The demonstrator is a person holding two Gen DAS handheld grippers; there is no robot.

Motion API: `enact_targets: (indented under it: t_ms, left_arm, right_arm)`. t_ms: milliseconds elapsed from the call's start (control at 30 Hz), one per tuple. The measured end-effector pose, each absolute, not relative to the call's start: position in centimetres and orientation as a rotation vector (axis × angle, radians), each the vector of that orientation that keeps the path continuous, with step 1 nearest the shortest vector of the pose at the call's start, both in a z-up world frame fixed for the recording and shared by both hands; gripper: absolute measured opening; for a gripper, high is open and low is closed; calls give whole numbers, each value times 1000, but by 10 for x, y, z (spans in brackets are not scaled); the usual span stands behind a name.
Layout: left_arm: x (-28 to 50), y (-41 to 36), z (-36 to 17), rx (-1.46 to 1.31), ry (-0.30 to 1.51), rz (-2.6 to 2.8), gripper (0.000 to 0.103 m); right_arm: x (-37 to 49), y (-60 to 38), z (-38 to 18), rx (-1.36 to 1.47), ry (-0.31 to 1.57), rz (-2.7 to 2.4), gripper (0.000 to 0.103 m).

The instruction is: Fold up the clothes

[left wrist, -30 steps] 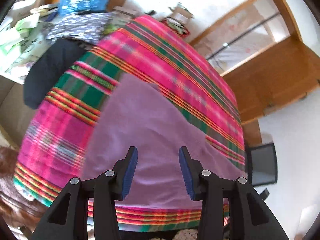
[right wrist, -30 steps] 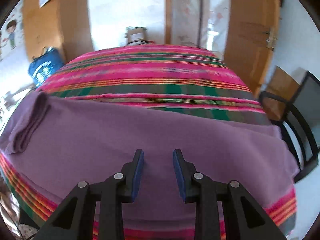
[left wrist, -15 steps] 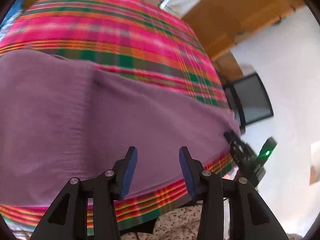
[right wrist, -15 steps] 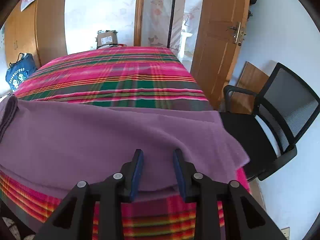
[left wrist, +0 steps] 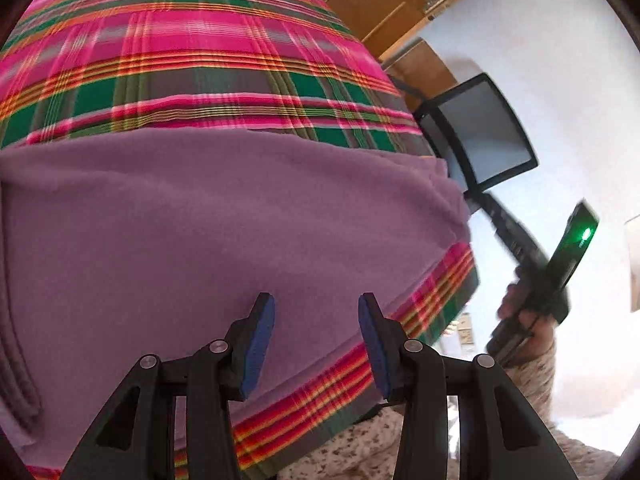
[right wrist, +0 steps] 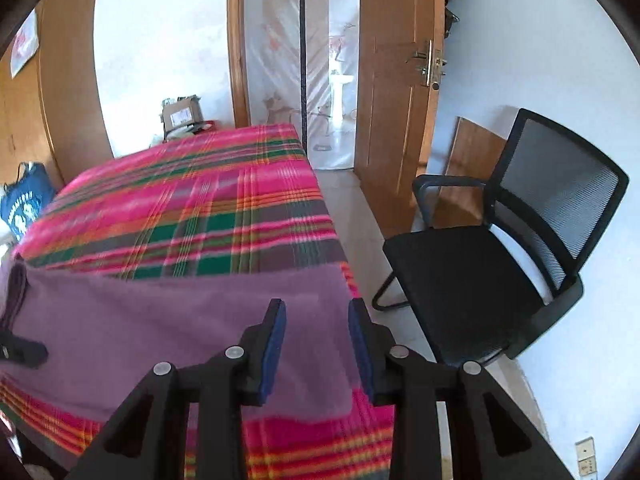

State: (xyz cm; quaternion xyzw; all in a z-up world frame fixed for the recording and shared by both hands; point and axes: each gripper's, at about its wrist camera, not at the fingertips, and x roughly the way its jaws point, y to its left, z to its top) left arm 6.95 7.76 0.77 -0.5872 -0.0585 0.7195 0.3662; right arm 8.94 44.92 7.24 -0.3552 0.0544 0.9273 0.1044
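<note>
Left gripper [left wrist: 316, 320]: fingers apart, blue pads facing each other across a clear gap, nothing between them. They hang over the near part of the purple garment [left wrist: 224, 220]; whether the tips touch the cloth cannot be told.

Right gripper [right wrist: 316, 322]: jaws opening, gap narrower than the left's. No fold is pinched between the pads. The tips sit over the garment's right-hand edge, with the right finger [right wrist: 360, 344] just beyond that edge.

The garment lies spread flat across the near end of the bed [right wrist: 192, 200], on a pink, green and orange plaid blanket [left wrist: 180, 64]. A strip of plaid shows below the garment's near edge in both views.

Left wrist view only: the garment's thicker ribbed edge at the far left, bunched and running downward; the right gripper seen from outside [left wrist: 532, 280], dark, blurred, with a green light, held in a hand [left wrist: 520, 308] with a speckled knit sleeve [left wrist: 536, 376]. Speckled fabric also shows under the left gripper's body.

Right wrist view only: the room beyond. A black mesh-backed office chair [right wrist: 500, 272] stands just right of the bed. Behind it are an open wooden door [right wrist: 400, 120] and a doorway hung with clear plastic sheeting. A cardboard box [right wrist: 182, 114] sits past the bed's far end, and a blue bag [right wrist: 24, 204] at the left. A dark gripper tip [right wrist: 20, 350] intrudes at the left edge, over the garment.
</note>
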Motion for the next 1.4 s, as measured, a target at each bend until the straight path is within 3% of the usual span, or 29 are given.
enact_targets:
  t_ms: [133,367,400,433,533,833,933,1267,1400]
  left_arm:
    - [67,83,5,-1510,-121,1851,45]
    - [63,86,4,-1513,-137,1840,45]
    - [63,87,4,-1514,-143,1837,45]
    - [63,87,3,-1514,-151,1833,47]
    - [62,87,2,-1514,-171,1825,50]
    - [64,88,1,-1514,-194,1826,50]
    - [65,89,2,-1514,-192,1826,50]
    - [67,97,3,-1513,-173,1812,50]
    - [68,99,2,-1510,-168,1806,50]
  right_arm:
    - [64,475,60,-1189,360,2742,33]
    - [64,470,46,-1293,481,2815,33]
    - [65,469,45,-1303,480,2812,30]
    - [65,468,44,-1310,478,2809,18]
    - [74,469,48,-1269,520,2849,7]
    - [84,462,90,-1010,377,2980,6]
    - [69,460,82,-1091,294,2906,6]
    - [45,475,47,-1245,352,2717,7]
    - [42,481,43,-1235,370,2683,14]
